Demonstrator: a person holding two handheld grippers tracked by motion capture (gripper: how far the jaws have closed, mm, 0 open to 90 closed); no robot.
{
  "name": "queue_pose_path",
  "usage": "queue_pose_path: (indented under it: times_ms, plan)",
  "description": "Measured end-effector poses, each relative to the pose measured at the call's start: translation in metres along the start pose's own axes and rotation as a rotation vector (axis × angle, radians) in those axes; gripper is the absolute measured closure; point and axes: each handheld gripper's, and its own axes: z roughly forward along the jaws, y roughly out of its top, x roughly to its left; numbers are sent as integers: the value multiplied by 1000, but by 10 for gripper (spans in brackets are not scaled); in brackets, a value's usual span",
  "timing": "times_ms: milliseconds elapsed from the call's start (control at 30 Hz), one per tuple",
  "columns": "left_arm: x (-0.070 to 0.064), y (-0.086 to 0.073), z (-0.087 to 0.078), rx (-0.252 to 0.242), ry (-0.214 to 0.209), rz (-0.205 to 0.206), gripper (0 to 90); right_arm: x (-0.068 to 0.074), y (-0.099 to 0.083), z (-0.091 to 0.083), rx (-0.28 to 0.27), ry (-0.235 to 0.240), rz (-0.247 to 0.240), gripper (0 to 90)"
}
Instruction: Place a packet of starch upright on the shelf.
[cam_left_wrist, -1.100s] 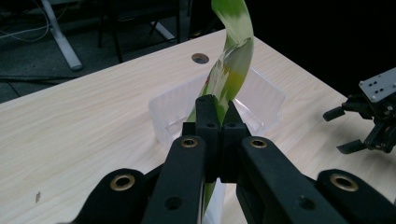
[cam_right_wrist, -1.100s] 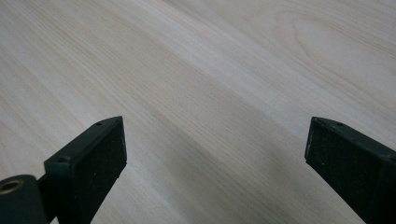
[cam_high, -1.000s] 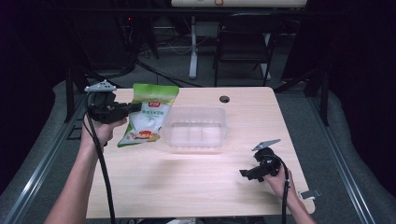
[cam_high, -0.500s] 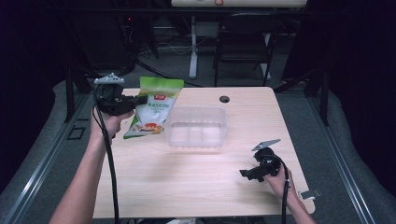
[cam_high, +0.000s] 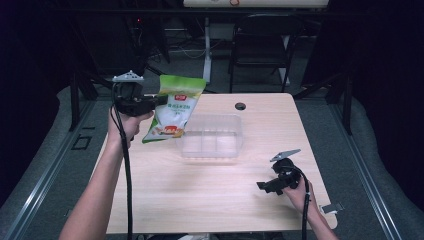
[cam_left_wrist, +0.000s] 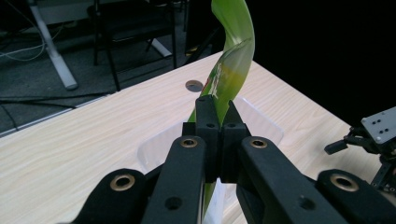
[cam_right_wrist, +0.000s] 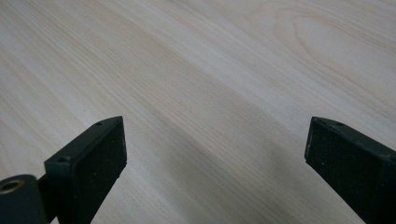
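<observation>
Since the earlier frame, we note the left claw (cam_high: 159, 101) has lifted the green snack bag (cam_high: 173, 107) off the tabletop (cam_high: 200, 195); it now hangs tilted at the far left, its lower end just beside the clear plastic container (cam_high: 212, 136). In the left gripper view the jaws are pressed together on the bag's edge (cam_left_wrist: 219, 100), with the container (cam_left_wrist: 154, 149) below and beyond them. The right claw (cam_high: 264, 186) rests low at the near right, jaws spread wide over bare wood (cam_right_wrist: 210, 93), pinching nothing. We judge the pickup done; carrying the bag over the container, lowering it in and releasing remain.
</observation>
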Motion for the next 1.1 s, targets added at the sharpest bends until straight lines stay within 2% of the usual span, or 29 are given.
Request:
queue_pose_path:
  times_ms: [133, 367, 633, 833, 1100]
  plan:
    - [-3, 4, 7, 3, 0, 12, 900, 0, 0, 0, 1, 1, -1, 51]
    - [-5, 5, 19, -10, 1, 3, 900, 0, 0, -1, 13, -2, -6, 51]
    - [-5, 5, 29, -35, 10, -23, 900, 0, 0, 0, 9, -4, -2, 51]
    - [-3, 4, 39, -33, 25, -35, 900, -1, 0, 0, 11, 0, -4, 51]
    - [2, -3, 52, -51, 39, -83, 900, -1, -1, -1, 11, -4, -7, 51]
